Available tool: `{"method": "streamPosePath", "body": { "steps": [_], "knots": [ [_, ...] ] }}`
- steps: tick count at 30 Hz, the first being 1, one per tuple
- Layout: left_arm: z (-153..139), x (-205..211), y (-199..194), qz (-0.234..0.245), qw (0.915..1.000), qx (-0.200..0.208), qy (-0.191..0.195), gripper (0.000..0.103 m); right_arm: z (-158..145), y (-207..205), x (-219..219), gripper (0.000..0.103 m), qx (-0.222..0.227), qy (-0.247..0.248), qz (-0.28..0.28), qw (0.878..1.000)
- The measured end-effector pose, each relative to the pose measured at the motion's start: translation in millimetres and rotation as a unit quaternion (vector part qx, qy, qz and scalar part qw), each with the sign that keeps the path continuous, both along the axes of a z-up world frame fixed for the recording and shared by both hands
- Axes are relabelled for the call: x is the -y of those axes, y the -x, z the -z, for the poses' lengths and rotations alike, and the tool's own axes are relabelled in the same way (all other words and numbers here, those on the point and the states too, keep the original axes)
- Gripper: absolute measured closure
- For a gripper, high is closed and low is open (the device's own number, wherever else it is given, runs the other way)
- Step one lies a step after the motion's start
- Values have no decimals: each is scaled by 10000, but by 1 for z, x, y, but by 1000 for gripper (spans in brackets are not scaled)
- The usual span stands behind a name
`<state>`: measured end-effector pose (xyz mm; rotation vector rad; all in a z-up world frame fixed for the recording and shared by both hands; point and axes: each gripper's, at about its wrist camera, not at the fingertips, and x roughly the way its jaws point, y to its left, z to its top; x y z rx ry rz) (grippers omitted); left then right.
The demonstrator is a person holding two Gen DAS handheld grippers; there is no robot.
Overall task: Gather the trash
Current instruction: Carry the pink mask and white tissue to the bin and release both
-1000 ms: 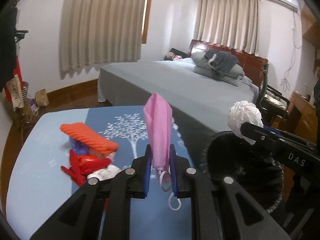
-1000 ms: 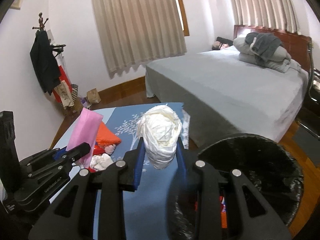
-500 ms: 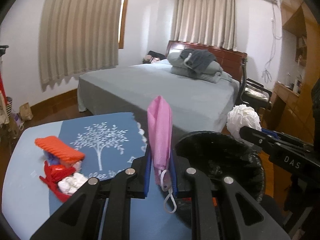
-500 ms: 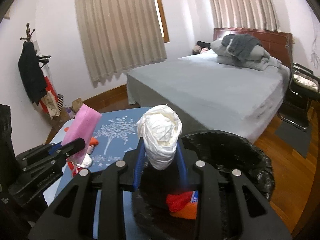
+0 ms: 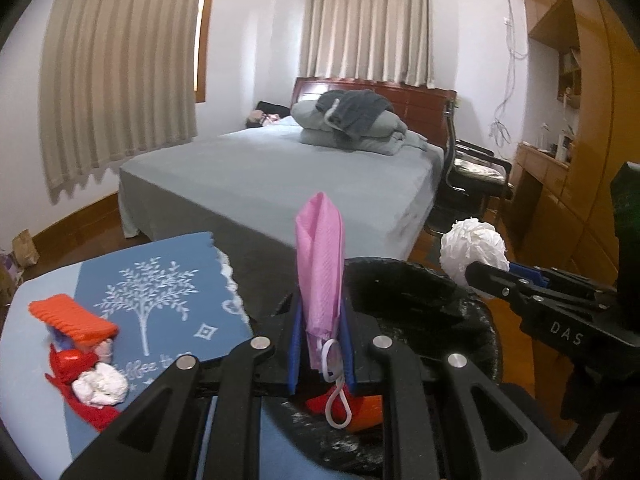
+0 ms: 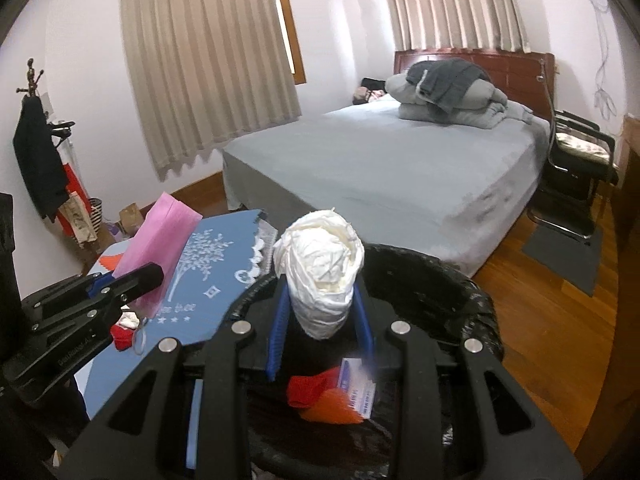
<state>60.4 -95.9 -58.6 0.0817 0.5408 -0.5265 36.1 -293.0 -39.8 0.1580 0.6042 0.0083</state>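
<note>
My left gripper (image 5: 322,344) is shut on a folded pink face mask (image 5: 320,272) whose white ear loop hangs down; it hovers over the near rim of a black-lined trash bin (image 5: 420,300). In the right wrist view the same mask (image 6: 158,248) shows at the left. My right gripper (image 6: 320,320) is shut on a crumpled white tissue wad (image 6: 320,272), held above the bin (image 6: 460,292). Inside the bin lie red and orange scraps (image 6: 324,396) and a small printed wrapper (image 6: 356,384). The wad (image 5: 472,248) also shows at the right of the left wrist view.
A blue table mat with a white tree print (image 5: 160,304) carries more trash: an orange piece (image 5: 72,316), red wrapper (image 5: 72,364) and a white tissue (image 5: 100,388). Beyond stand a grey bed (image 5: 300,176), a black chair (image 5: 472,180), wooden cabinets (image 5: 560,160) and a coat rack (image 6: 36,152).
Both grippers have swung right from above the table mat to above the bin, each still gripping its item. The bin's inside with red and orange scraps has come into view.
</note>
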Motion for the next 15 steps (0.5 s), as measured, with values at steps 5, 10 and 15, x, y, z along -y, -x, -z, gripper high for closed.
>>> {"method": "streamPosePath", "body": {
  "steps": [5, 10, 15],
  "knots": [
    [8, 22, -4, 227, 9997, -97, -6, 86, 11, 2, 16, 73, -110, 21, 145, 9998],
    [17, 44, -11, 448, 9988, -203, -35, 86, 21, -2, 30, 74, -220, 16, 259, 9994],
    [28, 62, -20, 670, 9972, -333, -72, 85, 31, -7, 40, 65, -324, 86, 379, 9987]
  ]
}}
